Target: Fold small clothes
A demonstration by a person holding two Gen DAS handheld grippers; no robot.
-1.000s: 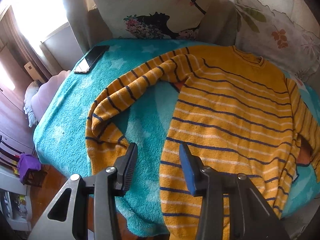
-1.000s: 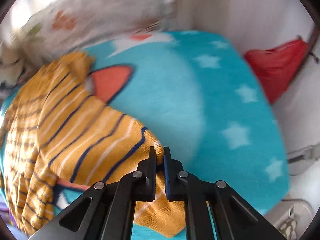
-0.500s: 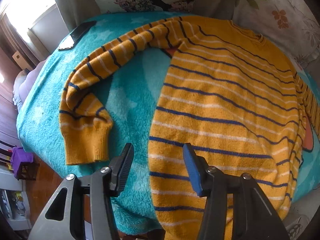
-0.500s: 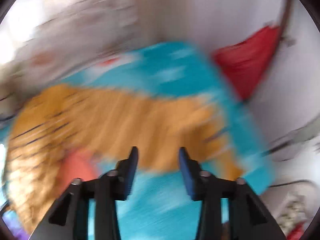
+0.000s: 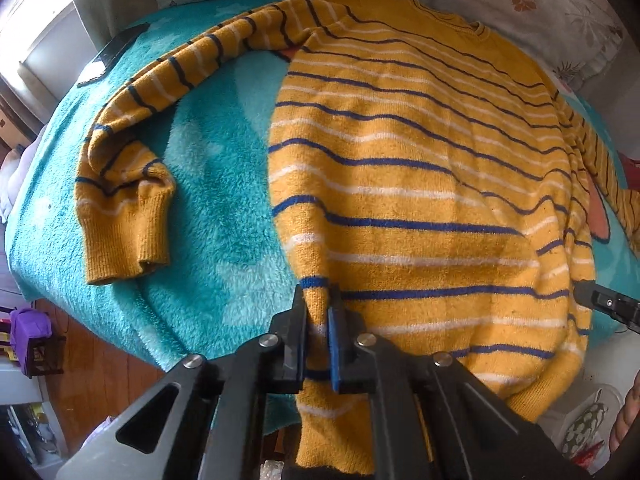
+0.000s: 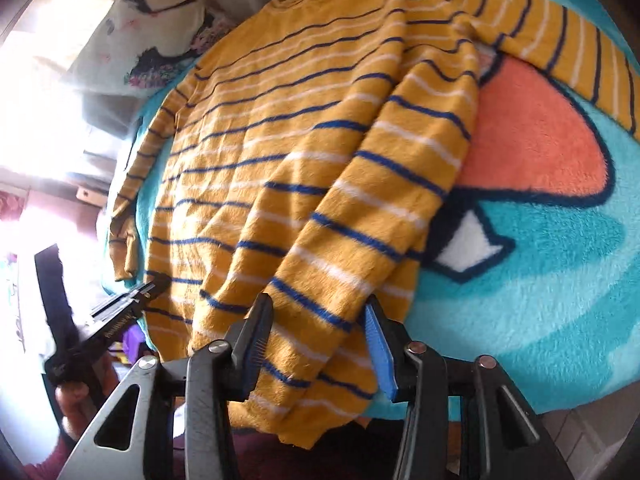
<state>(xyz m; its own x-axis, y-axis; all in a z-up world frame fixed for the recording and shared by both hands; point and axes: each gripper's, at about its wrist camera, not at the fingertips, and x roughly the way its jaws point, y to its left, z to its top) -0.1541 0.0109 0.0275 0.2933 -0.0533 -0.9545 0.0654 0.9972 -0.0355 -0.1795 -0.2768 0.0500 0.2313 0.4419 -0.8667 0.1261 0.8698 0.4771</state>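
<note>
Both grippers are taking the sweater's point(image 5: 420, 184) hem, readying a fold.
Left gripper point(image 5: 318, 320) is pinching one hem corner; right gripper point(image 6: 316, 336) is closing around the other, fabric between its fingers, sweater lying flat on the blanket point(image 5: 224, 200).

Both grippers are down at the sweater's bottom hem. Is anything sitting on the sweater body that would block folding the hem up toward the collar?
Nothing visible does. The sweater body is bare from hem to collar. The phone lies off it on the blanket. The left gripper is shut on a fold near the hem; the right gripper is closing around the hem.
</note>
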